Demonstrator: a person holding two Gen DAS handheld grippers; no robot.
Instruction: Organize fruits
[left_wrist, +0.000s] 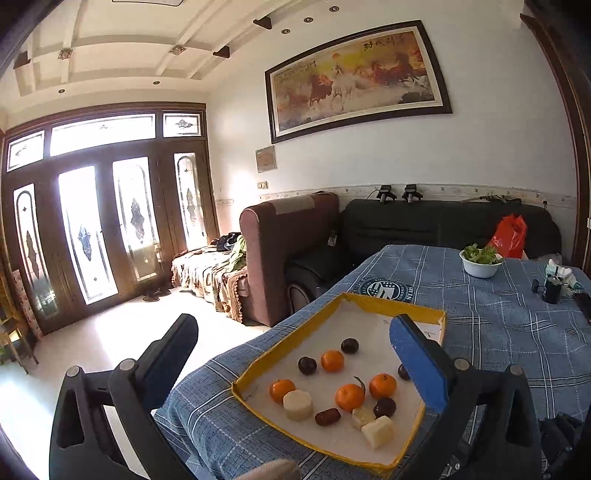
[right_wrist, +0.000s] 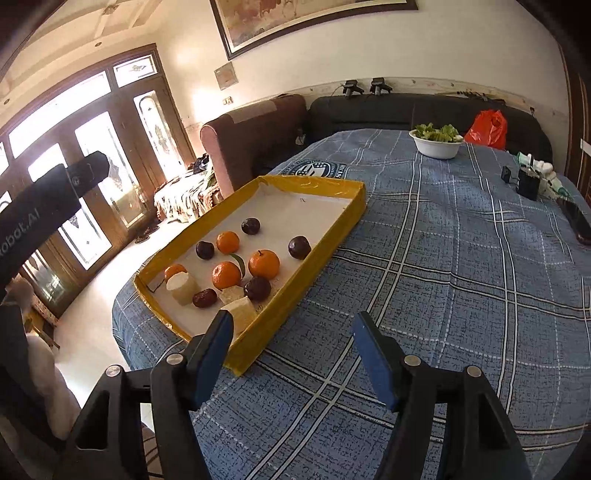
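A yellow-rimmed tray (left_wrist: 280, 347) (right_wrist: 354, 210) with a white floor lies on the blue plaid table. In it are several oranges (left_wrist: 349, 397) (right_wrist: 263, 263), several dark round fruits (left_wrist: 307, 365) (right_wrist: 299, 247), a reddish date (left_wrist: 327, 417) (right_wrist: 204, 297) and pale cut pieces (left_wrist: 298, 405) (right_wrist: 181, 288). My left gripper (left_wrist: 295, 332) is open and empty, held above the tray's near left part. My right gripper (right_wrist: 291, 325) is open and empty, above the cloth at the tray's near right corner. The left gripper's body shows at the left of the right wrist view (right_wrist: 44, 199).
A white bowl of greens (left_wrist: 480, 263) (right_wrist: 437, 142) stands at the table's far side. Small dark items (right_wrist: 526, 182) and a phone (right_wrist: 578, 221) lie at the right edge. Sofas, a red bag (right_wrist: 485, 129) and glass doors are beyond the table.
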